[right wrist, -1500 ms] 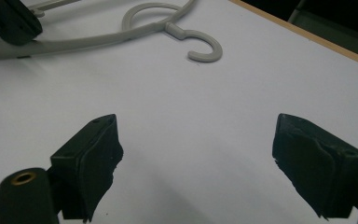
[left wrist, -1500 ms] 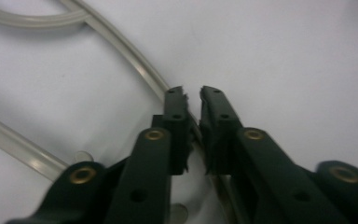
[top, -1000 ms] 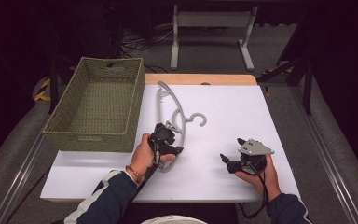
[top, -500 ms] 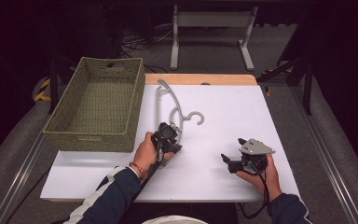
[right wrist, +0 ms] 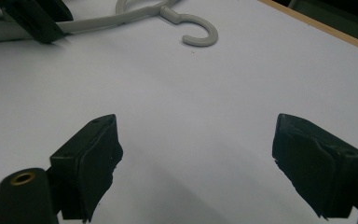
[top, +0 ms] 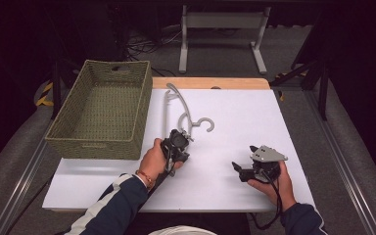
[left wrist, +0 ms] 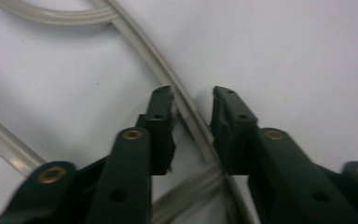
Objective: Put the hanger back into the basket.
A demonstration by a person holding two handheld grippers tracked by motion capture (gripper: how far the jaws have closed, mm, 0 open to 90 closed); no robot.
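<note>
A pale grey plastic hanger (top: 182,105) lies flat on the white table top (top: 254,127), its hook (top: 205,125) pointing right. My left gripper (top: 180,134) is lowered onto the hanger's near end. In the left gripper view the hanger's thin arm (left wrist: 140,44) runs slantwise between the jaws of my left gripper (left wrist: 192,95), which have just been closing and now press on it. My right gripper (top: 239,171) rests on the table at the right, open with bare table between its jaws (right wrist: 196,140). Its view shows the hook (right wrist: 200,35) and the left gripper (right wrist: 32,18) farther off.
A woven olive basket (top: 98,142) stands at the table's left edge, just left of the hanger. A wooden strip (top: 210,82) borders the table's far side. A metal stand (top: 223,19) and cables are on the floor beyond.
The left gripper's jaws have narrowed around the hanger's arm, and the left hand has edged slightly forward. The right hand and the hanger have kept still.
</note>
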